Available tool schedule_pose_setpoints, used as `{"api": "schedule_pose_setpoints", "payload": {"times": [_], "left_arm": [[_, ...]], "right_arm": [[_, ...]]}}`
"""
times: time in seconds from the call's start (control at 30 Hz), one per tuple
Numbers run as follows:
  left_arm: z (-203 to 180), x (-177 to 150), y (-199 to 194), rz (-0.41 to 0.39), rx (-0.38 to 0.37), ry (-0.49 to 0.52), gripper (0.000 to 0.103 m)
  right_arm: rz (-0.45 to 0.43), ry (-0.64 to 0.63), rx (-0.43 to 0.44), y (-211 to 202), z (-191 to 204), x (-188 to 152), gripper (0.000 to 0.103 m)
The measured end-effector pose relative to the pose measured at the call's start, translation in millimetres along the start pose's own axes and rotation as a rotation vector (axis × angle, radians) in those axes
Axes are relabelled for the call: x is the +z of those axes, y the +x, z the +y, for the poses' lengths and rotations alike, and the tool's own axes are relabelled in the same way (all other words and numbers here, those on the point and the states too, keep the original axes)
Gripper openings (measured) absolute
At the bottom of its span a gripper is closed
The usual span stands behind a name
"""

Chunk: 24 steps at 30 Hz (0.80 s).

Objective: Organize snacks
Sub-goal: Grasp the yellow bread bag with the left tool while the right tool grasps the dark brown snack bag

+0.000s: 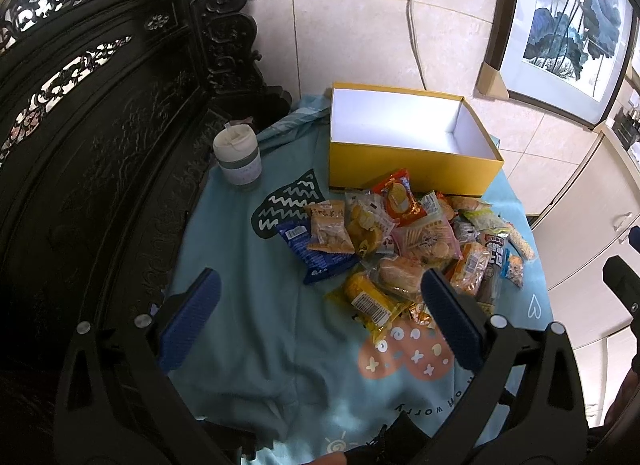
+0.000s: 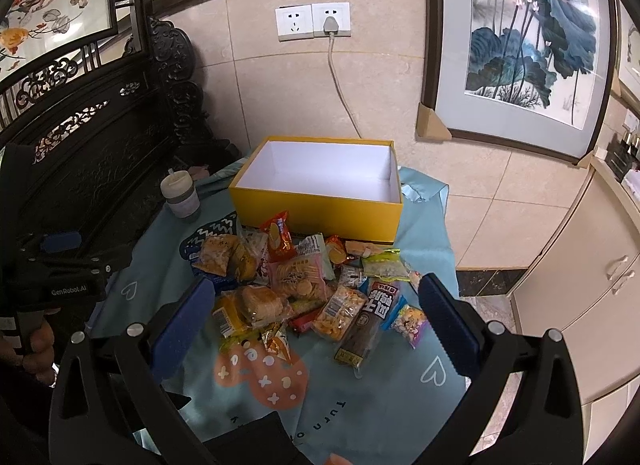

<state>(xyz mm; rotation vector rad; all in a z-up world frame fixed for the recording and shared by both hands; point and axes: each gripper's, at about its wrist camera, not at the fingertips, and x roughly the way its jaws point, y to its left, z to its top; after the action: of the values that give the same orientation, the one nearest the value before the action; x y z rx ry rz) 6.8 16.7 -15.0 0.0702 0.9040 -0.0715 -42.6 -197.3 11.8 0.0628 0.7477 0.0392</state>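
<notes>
1. a table covered by a light blue cloth (image 1: 248, 305) (image 2: 380, 385) carries everything; the cloth has printed shapes, hearts and lettering.
2. a yellow box (image 1: 408, 161) (image 2: 316, 209) with a white inside sits at the far edge of the table, near the tiled wall. it is open at the top and nothing shows inside it.
3. the pile of snacks (image 1: 404, 241) (image 2: 296, 285) lies on the cloth just in front of the box, its far packets touching or nearly touching the box's front wall. the packets overlap in a loose heap.
4. in the heap: a blue packet (image 1: 316, 253) on its left side, a red packet (image 1: 400, 201) (image 2: 280, 235) leaning by the box, a pink packet of round biscuits (image 1: 424, 239) (image 2: 298, 275) in the middle, and a long dark bar (image 2: 366, 323) on the near right side.
5. a white cup with a lid (image 1: 238, 159) (image 2: 181, 197) stands upright at the far left corner of the table, apart from the heap.
6. left gripper (image 1: 316, 321): jaws wide, nothing between them, above the near part of the cloth; its right finger overlaps the near edge of the heap in view.
7. right gripper (image 2: 316, 325): jaws wide, nothing held, framing the near side of the heap from above. contact with the packets cannot be told.
8. in the right wrist view, a hand (image 2: 36, 345) grips the other tool's handle at the left edge.
</notes>
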Motion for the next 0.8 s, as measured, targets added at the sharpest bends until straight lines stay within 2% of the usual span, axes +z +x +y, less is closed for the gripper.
{"api": "schedule_pose_setpoints", "payload": {"times": [0.27,0.5,0.57,0.67,0.8], "left_arm": [[6.5,-3.0,17.5,0.027,0.015,-0.003,0.101],[25.1,-41.9,98.2,0.159,0.016,-0.02,0.101],[14.5,-53.4,116.7,0.188,-0.014,0.012,0.101],[-16.0,-60.8,130.9,0.173,-0.054,0.107,0.101],[-54.0,-70.8,163.2,0.174,-0.06,0.218,0.101]], "right_arm": [[0.044,0.005,-0.005,14.2,-3.8,-5.4,0.102],[0.193,0.046,-0.034,82.2,-28.3,-50.9,0.102],[0.238,0.07,-0.036,102.0,-36.1,-64.8,0.101],[0.267,0.091,-0.044,124.9,-45.3,-72.9,0.098],[0.298,0.095,-0.04,152.9,-52.7,-75.6,0.093]]}}
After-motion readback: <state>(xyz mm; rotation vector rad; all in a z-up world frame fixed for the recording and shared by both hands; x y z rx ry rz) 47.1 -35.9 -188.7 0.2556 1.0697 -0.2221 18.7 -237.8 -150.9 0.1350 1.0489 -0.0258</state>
